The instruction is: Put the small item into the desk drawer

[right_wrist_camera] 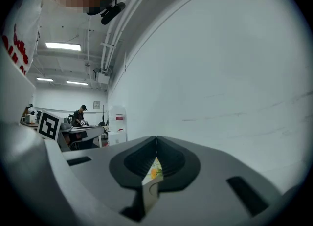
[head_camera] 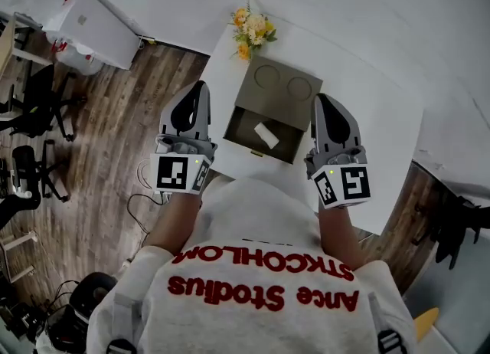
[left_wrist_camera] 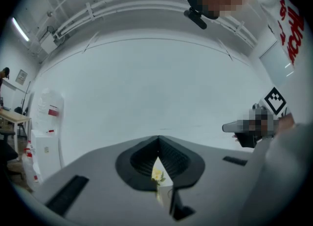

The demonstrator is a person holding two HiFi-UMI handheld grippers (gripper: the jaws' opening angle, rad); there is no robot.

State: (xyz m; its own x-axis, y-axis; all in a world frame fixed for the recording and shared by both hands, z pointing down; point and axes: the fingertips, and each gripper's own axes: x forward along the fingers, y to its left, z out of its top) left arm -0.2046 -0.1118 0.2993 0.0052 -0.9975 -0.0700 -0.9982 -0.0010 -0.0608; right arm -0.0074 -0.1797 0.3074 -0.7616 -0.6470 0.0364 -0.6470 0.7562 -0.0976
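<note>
Flanking the open drawer (head_camera: 242, 127), the left claw (head_camera: 200, 89) and right claw (head_camera: 321, 101) hang shut and empty; the small item (head_camera: 266, 135), below and between them, already lies inside, so they likely need hold nothing.

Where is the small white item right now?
In the head view, the small white item lies inside the open drawer of the olive-green desktop box, mid-table, between the left tongs and the right tongs.

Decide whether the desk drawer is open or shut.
Open: the drawer juts out from its box, with a small white item lying inside.
</note>
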